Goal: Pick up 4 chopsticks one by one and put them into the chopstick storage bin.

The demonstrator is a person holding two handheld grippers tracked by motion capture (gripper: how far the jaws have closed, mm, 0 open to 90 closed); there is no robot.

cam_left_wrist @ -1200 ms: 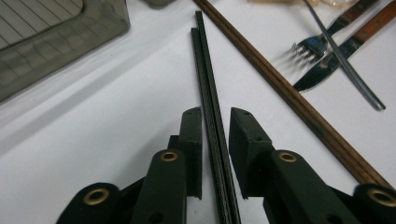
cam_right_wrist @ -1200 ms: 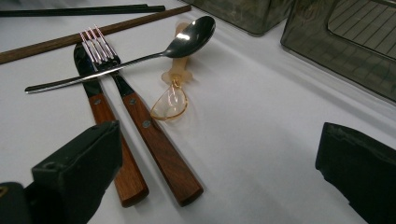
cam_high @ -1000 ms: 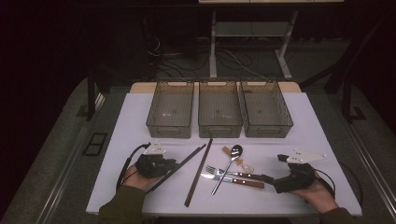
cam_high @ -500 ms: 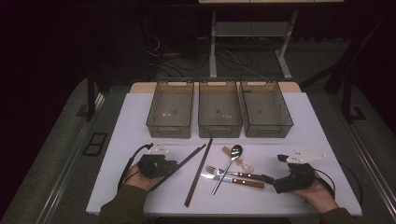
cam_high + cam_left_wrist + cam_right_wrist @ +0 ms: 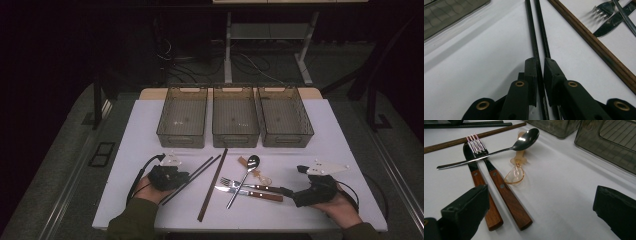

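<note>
My left gripper [image 5: 539, 67] [image 5: 184, 176] is shut on one of a pair of black chopsticks [image 5: 535, 37] [image 5: 200, 170] lying on the white table; the second stick runs in behind the right-hand pad [image 5: 552, 72]. My right gripper [image 5: 541, 215] [image 5: 295, 194] rests open at the front right, its jaws wide apart. Just beside its left pad [image 5: 466, 212] are the wooden handles of a knife [image 5: 480, 192] [image 5: 250, 193] and a fork [image 5: 506, 197] [image 5: 242, 184]. A metal spoon [image 5: 499, 150] [image 5: 245, 181] lies across the fork. Its bowl rests on a clear amber plastic spoon [image 5: 516, 170].
Three empty clear grey bins [image 5: 183, 118] [image 5: 235, 118] [image 5: 285, 118] stand side by side at the back of the table. A pair of brown wooden chopsticks [image 5: 212, 186] [image 5: 599, 47] lies between the black sticks and the cutlery. The white table [image 5: 330, 135] ends close behind both hands.
</note>
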